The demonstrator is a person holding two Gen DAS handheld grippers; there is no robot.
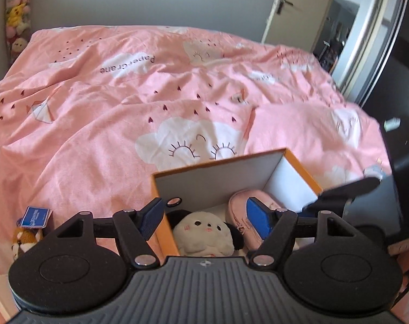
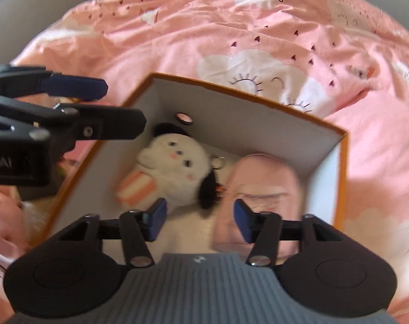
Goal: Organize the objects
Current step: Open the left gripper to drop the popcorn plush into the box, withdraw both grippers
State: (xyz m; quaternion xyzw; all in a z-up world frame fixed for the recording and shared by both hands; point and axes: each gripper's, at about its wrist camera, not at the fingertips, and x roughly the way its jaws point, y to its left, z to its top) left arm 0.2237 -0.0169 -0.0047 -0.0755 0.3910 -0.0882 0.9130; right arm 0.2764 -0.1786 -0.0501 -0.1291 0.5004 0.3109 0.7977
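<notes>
An orange box (image 1: 298,166) with white inner walls sits on the pink bed. It holds a white plush dog with black ears (image 1: 204,233), a pink pouch (image 1: 242,202) and a small round ring (image 1: 174,202). My left gripper (image 1: 204,217) is open over the box's near left corner, one finger outside the wall. In the right wrist view the box (image 2: 231,89), plush (image 2: 177,170), pouch (image 2: 263,178) and ring (image 2: 184,118) show from above. My right gripper (image 2: 200,217) is open and empty above the box. The left gripper (image 2: 107,102) shows at the left there.
A pink duvet (image 1: 123,108) covers the bed. A small plush with a blue tag (image 1: 35,217) lies left of the box. The right gripper's finger (image 1: 350,189) reaches in from the right. A door (image 1: 293,5) and plush toys (image 1: 18,13) are at the back.
</notes>
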